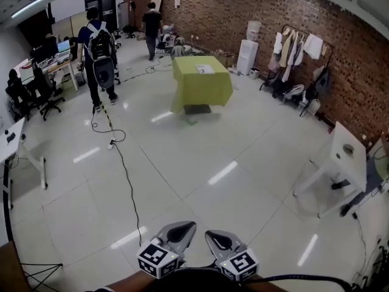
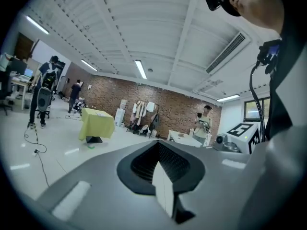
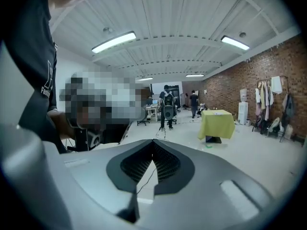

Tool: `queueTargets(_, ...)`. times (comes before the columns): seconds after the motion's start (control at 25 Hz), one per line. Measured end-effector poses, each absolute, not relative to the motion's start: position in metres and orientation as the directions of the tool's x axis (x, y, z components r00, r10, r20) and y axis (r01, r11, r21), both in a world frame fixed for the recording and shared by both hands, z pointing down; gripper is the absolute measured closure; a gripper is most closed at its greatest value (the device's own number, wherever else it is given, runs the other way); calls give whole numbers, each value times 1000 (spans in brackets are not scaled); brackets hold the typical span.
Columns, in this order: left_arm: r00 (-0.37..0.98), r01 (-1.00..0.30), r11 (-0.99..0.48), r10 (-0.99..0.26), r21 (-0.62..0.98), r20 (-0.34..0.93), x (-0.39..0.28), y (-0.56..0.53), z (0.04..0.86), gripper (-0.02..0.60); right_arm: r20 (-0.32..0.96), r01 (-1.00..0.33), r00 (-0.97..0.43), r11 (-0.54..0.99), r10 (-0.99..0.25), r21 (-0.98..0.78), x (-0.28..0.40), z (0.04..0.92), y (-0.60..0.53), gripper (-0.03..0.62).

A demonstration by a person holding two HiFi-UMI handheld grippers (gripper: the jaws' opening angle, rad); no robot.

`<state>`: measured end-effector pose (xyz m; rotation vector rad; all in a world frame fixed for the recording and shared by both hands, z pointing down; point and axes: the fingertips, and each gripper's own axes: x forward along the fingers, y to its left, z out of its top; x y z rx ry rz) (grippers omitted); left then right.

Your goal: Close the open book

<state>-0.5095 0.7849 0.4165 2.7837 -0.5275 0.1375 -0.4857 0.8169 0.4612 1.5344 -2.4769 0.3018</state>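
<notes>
Nearest, at the bottom edge of the head view, the left gripper [image 1: 181, 230] and the right gripper [image 1: 216, 239] are held side by side close to the person's body, well above the tiled floor [image 1: 182, 163]. Each gripper's own view shows its jaws brought together at the tips with nothing between them, so both claws are closed and empty. The marker cubes [image 1: 158, 260] carry only black-and-white square patterns, no letters. Beyond them a cable [image 1: 124, 175] trails across the floor, and a white table [image 1: 346, 157] stands off to the right. Farther on, well apart from the grippers, is a table with a yellow cloth [image 1: 200, 87]. A flat white thing [image 1: 205, 69] lies about the middle of its top, clear of the edges. This is probably the book, though it is too small to tell whether it lies open. Past it a person with a backpack [image 1: 97, 53] stands near some desks, and a clothes rack [image 1: 298, 47] lines the brick wall. By my reading the task has not begun: the walk to the table, the reach and the closing of the cover are all left. No brand or label can be read anywhere, and the print on the person's shirt is too blurred to read.
</notes>
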Motion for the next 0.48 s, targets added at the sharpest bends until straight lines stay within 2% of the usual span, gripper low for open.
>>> queueTargets(0.16,916,-400,-869,-383,290,115,-527,785,413,574,288,-885,-452,465,-844,-27,-498,459,818,586)
queueTargets(0.48,926,-378,-871,-356,314,127,-531,796,425,574,301,-874,-471,484,-829,-35,-513,458,820,586)
